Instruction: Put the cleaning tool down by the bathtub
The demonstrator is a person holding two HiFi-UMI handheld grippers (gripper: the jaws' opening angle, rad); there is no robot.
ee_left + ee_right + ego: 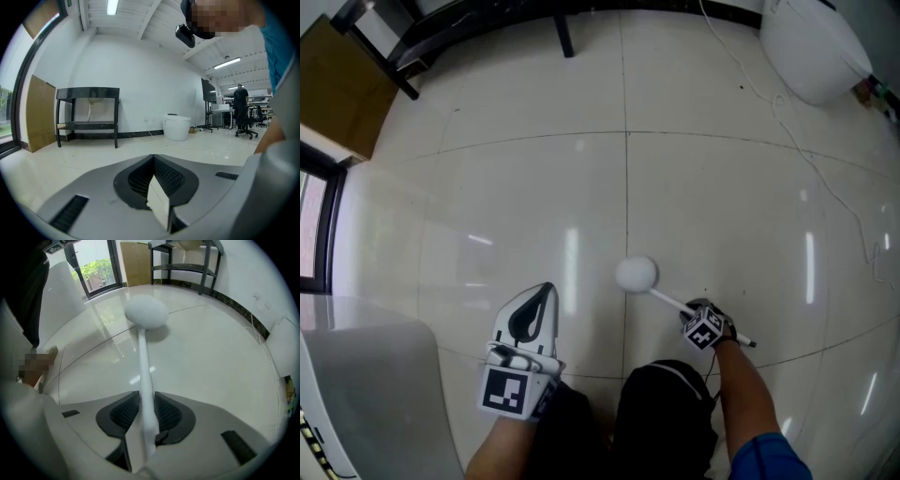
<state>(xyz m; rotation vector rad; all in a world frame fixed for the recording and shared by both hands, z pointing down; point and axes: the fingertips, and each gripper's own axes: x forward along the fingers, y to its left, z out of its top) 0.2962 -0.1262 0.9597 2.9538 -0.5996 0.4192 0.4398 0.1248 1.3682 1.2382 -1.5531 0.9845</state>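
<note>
Head view, left to right. At the lower left edge stands the smooth white wall of the bathtub (366, 375); a brown flat board (342, 89) leans at the upper left, beside a black metal-framed stand (487, 28). The left gripper (542, 292) hangs over the glossy white tiled floor (581, 187), near the bathtub. In the left gripper view its jaws are clenched together with nothing between them (154, 187).

Right of centre lies the white cleaning tool (636, 274), with a ball-shaped head and a thin straight handle. The head is low at the floor, well apart from the bathtub; whether it touches the tiles cannot be told. The right gripper (705, 323) points steeply down, its jaws grasping the handle near its rear end. In the right gripper view (145, 413) the handle runs between the black ribbed pads out to the head (146, 311). A white toilet (811, 47) sits at the upper right, with a thin white cable (825, 178) trailing from it.
</note>
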